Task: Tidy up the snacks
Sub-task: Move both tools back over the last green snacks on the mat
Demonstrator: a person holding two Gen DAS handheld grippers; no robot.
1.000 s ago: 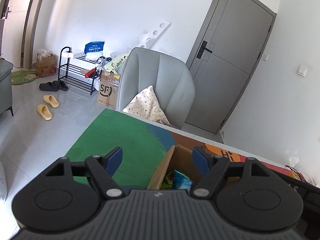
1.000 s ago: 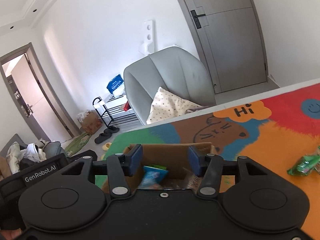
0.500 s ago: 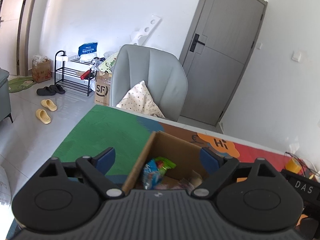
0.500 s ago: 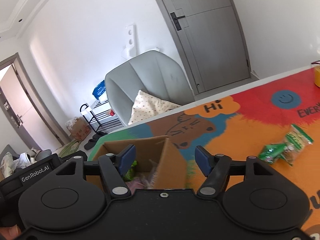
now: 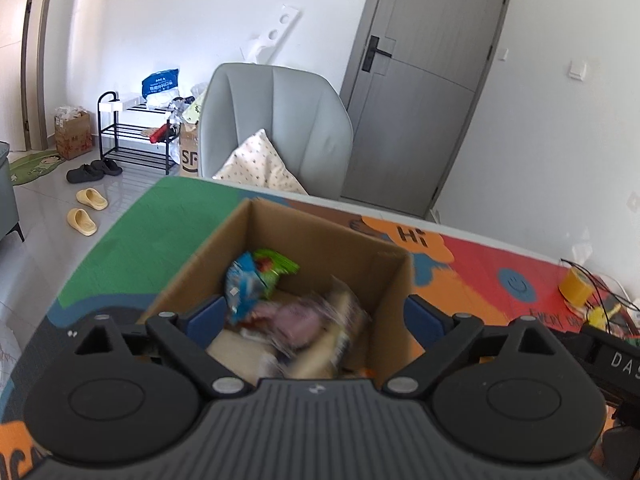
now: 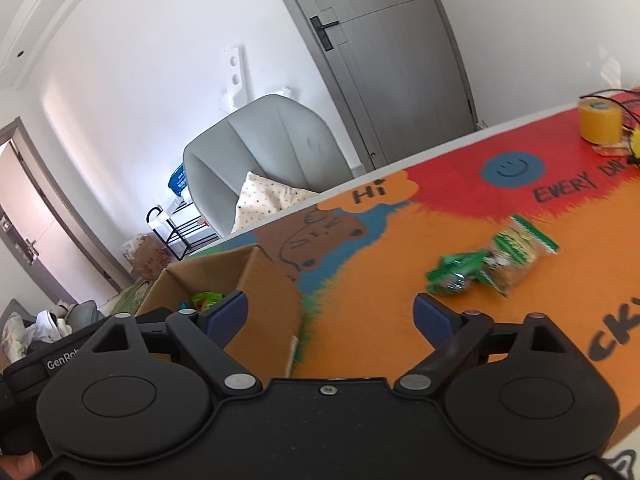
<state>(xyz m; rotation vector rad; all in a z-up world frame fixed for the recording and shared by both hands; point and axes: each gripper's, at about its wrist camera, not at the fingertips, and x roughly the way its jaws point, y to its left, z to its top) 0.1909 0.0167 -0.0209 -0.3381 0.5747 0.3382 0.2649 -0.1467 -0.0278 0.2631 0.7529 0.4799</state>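
An open cardboard box (image 5: 320, 236) stands on the colourful mat and holds several snack packets, among them a blue and green one (image 5: 256, 276) and a pinkish one (image 5: 296, 320). My left gripper (image 5: 316, 316) is open and empty, right above the box. The box also shows in the right wrist view (image 6: 256, 284), at lower left. My right gripper (image 6: 332, 312) is open and empty, over the orange part of the mat. Two packets lie on the mat ahead to its right: a green one (image 6: 460, 270) and a clear one with a green label (image 6: 516, 256).
A yellow tape roll (image 6: 600, 122) with cables sits at the table's far right. A black device (image 5: 612, 356) lies right of the left gripper. A grey armchair (image 5: 276, 128) with a cushion stands behind the table's far edge.
Both grippers have opened wider. The left one has risen to look down into the box. The right one has swung right, away from the box, toward the two packets on the mat.
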